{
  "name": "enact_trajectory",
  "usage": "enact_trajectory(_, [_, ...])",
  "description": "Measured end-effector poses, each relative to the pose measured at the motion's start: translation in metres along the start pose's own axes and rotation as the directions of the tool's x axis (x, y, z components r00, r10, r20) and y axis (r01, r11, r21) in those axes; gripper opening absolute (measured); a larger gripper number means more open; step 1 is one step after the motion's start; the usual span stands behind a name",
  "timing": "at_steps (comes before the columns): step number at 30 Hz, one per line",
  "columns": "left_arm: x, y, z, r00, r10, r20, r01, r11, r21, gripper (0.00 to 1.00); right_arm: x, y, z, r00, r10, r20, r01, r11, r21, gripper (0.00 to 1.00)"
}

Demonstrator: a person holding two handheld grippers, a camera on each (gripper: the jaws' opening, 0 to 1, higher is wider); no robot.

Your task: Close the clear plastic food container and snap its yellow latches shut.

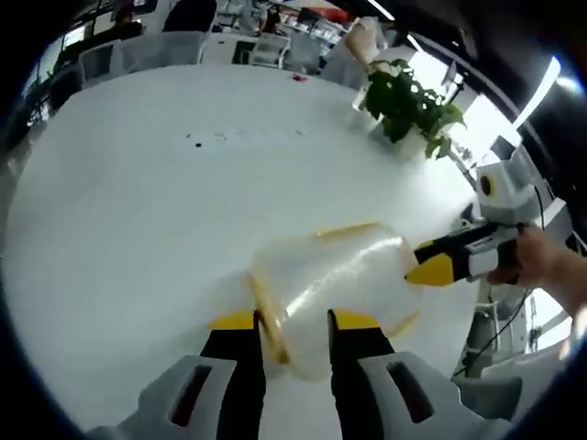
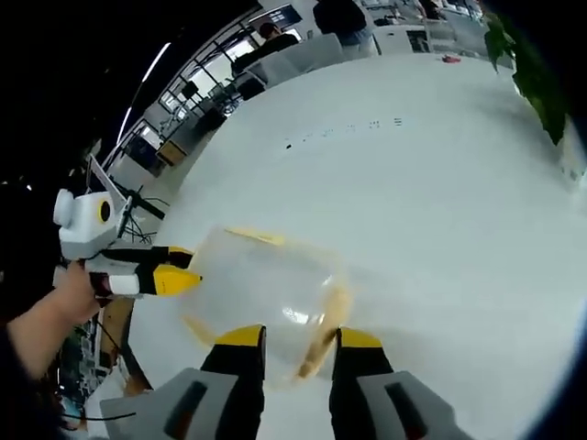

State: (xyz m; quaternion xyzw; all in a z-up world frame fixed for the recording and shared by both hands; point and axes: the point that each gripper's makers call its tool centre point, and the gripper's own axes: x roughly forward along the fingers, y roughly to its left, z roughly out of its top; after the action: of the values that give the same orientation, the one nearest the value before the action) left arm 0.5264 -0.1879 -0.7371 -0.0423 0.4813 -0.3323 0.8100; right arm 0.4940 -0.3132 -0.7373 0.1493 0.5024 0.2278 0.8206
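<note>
You're handling a clear, glossy plastic food container (image 1: 335, 275) with smooth yellow plastic latches (image 1: 268, 323), resting on a smooth, matt white round table (image 1: 165, 202). At your three o'clock, the right gripper (image 1: 429, 271) shows matt black plastic with a yellow tip.

The left gripper (image 1: 295, 323) is held with its jaws parted around one end of the container (image 1: 335, 280). The right gripper (image 2: 300, 340) is held likewise at the opposite end, gripped by a hand (image 1: 537, 257).

Container (image 1: 335, 284) lid seam, yellow latches (image 1: 268, 323) blurred — state unclear
</note>
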Motion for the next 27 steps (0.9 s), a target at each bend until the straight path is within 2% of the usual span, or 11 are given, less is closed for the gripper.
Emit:
enact_trajectory(1, [0.000, 0.001, 0.000, 1.000, 0.001, 0.000, -0.001, 1.000, 0.004, 0.24, -0.003, -0.002, -0.001, 1.000, 0.003, -0.007, -0.002, 1.000, 0.028, 0.24])
enact_trajectory(6, [0.000, 0.002, -0.001, 1.000, 0.020, 0.012, -0.020, 1.000, -0.004, 0.26, -0.002, -0.001, -0.005, 1.000, 0.007, -0.004, -0.006, 1.000, 0.011, 0.24])
enact_trajectory(10, [-0.008, 0.001, -0.009, 0.999, 0.022, -0.025, -0.022, 1.000, 0.003, 0.26, -0.001, 0.003, -0.011, 0.997, 0.058, -0.045, -0.059, 0.998, -0.027, 0.24])
enact_trajectory(13, [-0.013, -0.001, -0.017, 0.999, 0.028, -0.043, -0.028, 1.000, 0.007, 0.26, -0.002, 0.007, -0.016, 0.994, 0.068, -0.089, -0.075, 0.994, -0.078, 0.24])
enact_trajectory(20, [-0.017, 0.001, -0.022, 1.000, 0.019, -0.022, -0.019, 1.000, 0.008, 0.27, 0.000, 0.007, -0.015, 0.991, 0.075, -0.114, -0.084, 0.994, -0.074, 0.25])
enact_trajectory(24, [-0.017, 0.001, -0.020, 1.000, 0.005, -0.009, -0.005, 0.999, 0.047, 0.29, 0.000, 0.008, -0.015, 0.989, 0.072, -0.133, -0.084, 0.992, -0.089, 0.27])
enact_trajectory(27, [-0.018, -0.002, -0.018, 1.000, -0.002, -0.014, 0.004, 0.993, 0.122, 0.30, -0.001, 0.009, -0.017, 0.985, 0.063, -0.160, -0.089, 0.983, -0.159, 0.29])
